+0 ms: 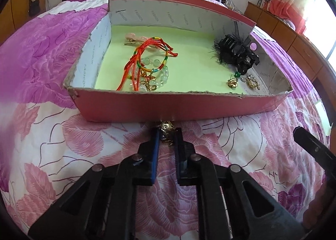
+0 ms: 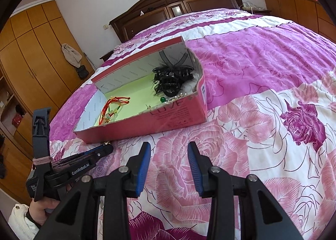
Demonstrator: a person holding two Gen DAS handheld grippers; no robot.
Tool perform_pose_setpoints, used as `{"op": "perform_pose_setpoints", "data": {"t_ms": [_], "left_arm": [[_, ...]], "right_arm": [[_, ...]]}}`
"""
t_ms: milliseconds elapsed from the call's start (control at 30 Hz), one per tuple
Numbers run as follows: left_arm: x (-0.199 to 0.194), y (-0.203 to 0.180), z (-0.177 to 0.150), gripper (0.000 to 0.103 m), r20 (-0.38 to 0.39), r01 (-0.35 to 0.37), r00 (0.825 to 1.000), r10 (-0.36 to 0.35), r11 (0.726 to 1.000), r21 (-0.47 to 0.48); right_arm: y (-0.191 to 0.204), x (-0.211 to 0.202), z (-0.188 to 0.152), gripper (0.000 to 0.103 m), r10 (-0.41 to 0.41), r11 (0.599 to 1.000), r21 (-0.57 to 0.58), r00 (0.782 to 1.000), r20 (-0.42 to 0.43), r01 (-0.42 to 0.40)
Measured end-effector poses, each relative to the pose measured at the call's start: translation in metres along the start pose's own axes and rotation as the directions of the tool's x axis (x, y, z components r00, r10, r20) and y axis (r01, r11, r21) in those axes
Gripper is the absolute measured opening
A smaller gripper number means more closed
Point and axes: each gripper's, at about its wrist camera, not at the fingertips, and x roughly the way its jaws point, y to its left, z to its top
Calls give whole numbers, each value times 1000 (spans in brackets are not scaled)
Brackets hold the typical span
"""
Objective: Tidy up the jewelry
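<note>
Pink box (image 1: 168, 105) rests on rose-print bed (image 1: 63, 145).

Floral bedspread (image 2: 262, 55); dark wooden headboard (image 2: 178, 7); orange wardrobe (image 2: 35, 55).

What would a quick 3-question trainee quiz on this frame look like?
1. True or false: the left gripper is shut on a gold trinket lying on the bedspread.
2. Where is the black hair claw? A) inside the pink box B) on the bedspread C) in the right gripper
3. Fill in: the right gripper holds ____.

Key: 1 true; 2 A; 3 nothing.
</note>
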Motion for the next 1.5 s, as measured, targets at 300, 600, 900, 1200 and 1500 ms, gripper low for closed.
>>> {"op": "perform_pose_setpoints", "data": {"t_ms": [300, 600, 900, 1200, 1500], "left_arm": [[-30, 4, -1, 0, 35, 41, 999, -41, 999, -19], [-52, 5, -4, 0, 61, 51, 997, -51, 999, -1], [-26, -5, -6, 22, 3, 11, 1000, -11, 998, 61], [-3, -7, -2, 22, -17, -18, 1000, 19, 998, 59], [-7, 2, -1, 4, -2, 14, 1000, -14, 1000, 14]], "right_arm": [[9, -8, -2, 39, -3, 1000, -27, 1000, 2, 3], [29, -18, -8, 39, 4, 998, -62, 1000, -7, -5], [35, -19, -12, 39, 7, 997, -76, 1000, -15, -8], [25, -13, -13, 39, 12, 999, -48, 999, -31, -13], [24, -11, -13, 39, 16, 999, -43, 999, -38, -18]]}}
